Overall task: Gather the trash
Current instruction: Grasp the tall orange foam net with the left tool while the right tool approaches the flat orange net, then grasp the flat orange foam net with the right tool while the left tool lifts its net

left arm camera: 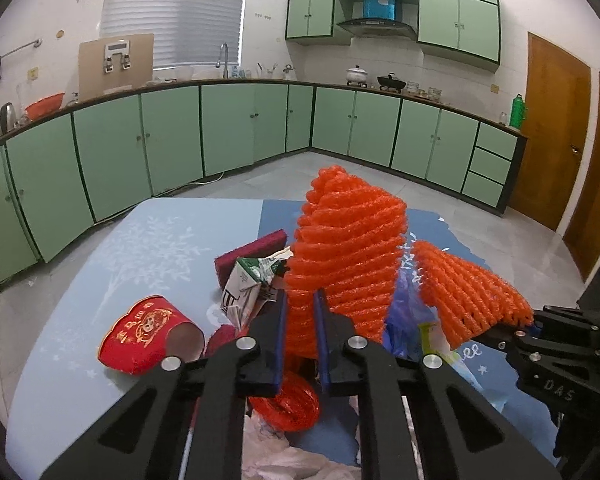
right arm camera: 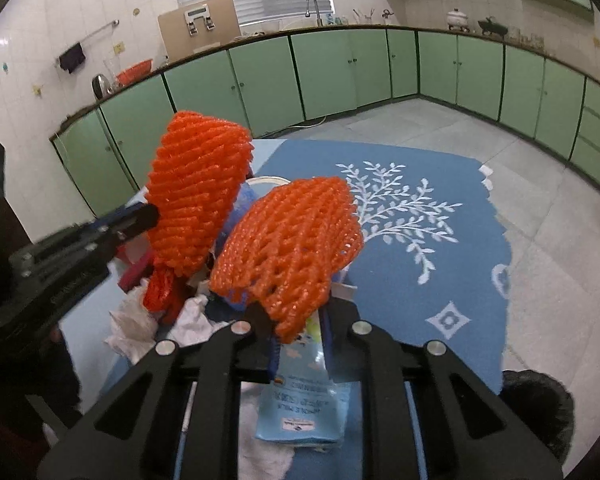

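Left gripper [left arm camera: 300,320] clamped on tall orange foam fruit net [left arm camera: 348,248], frame centre. Right gripper [right arm camera: 300,332] clamped on second orange foam net [right arm camera: 288,252], centre. Nets likely light, soft, springy; pinch low edge firmly.

1. Two foam nets [left arm camera: 348,240] are seen in bright orange.
2. The counter [right arm camera: 420,280] is covered in blue with a white leaf pattern.
3. The crushed cup [left arm camera: 148,334] is printed red and gold.
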Available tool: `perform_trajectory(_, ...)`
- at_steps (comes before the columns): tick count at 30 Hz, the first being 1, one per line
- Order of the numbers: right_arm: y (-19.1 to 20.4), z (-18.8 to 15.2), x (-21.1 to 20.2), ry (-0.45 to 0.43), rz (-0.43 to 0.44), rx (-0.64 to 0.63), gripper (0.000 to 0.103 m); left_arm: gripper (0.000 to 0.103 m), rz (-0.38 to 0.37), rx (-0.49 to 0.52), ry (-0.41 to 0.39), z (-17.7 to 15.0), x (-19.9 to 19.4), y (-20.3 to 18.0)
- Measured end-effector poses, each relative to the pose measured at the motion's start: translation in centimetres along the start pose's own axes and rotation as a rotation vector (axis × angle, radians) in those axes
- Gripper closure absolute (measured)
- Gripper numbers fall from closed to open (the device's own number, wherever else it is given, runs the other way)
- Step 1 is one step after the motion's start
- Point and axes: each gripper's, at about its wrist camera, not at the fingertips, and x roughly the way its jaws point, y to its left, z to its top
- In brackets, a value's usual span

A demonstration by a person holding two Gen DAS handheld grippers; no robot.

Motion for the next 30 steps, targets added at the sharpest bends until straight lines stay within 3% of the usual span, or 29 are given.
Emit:
perform_trajectory(2, 0.1, -0.2, 0.0, 0.014, 0.003, -0.013, 0.077, 0.091, -0.007, 0.002, -0.006, -0.1, -0.4, -0.1)
perform_trajectory(6, 0.3, -0.5, -0.9, 0.017, 0.024, -0.014, 0.045, 0.092, -0.01, 0.009, 0.001, -0.4, -1.2, 0.0)
perform_trajectory(8, 0.4, -0.6, -1.5, 0.006, 0.033, -0.006, 0.039, 0.092, -0.009, 0.006, 0.007, -0.5, -1.5, 0.1)
perform_trajectory(16, -0.2, 0.3, -2.7, -0.036, 0.065, 0.068, 0.032, 0.092, -0.025, -0.014, 0.024, -1.2, -2.8, 0.0)
perform_trajectory(20, -0.6, 0.6, -1.8, -0.026, 0.001, 0.079, 0.029, 0.09, -0.031, -0.008, 0.038, -1.2, -2.5, -0.1)
perform_trajectory(22, -1.3, 0.6, -1.0, -0.018, 0.01, 0.113, 0.029, 0.076, -0.03, -0.003, 0.043, -1.1, -2.1, -0.3)
perform_trajectory(24, -1.8, 0.6, 0.4, 0.01, 0.003, 0.135, 0.029, 0.03, -0.025, 0.004, 0.038, -0.9, -1.8, -0.5)
perform_trajectory(28, -2.6, 0.0, 2.5, 0.078, 0.007, 0.17, 0.03, 0.028, -0.009, 0.024, 0.041, -0.6, -0.3, -0.7)
perform_trajectory(30, -2.6, -0.2, 2.9, 0.092, 0.033, 0.18, 0.044, 0.03, -0.011, 0.019, 0.059, -0.7, 0.7, -0.7)
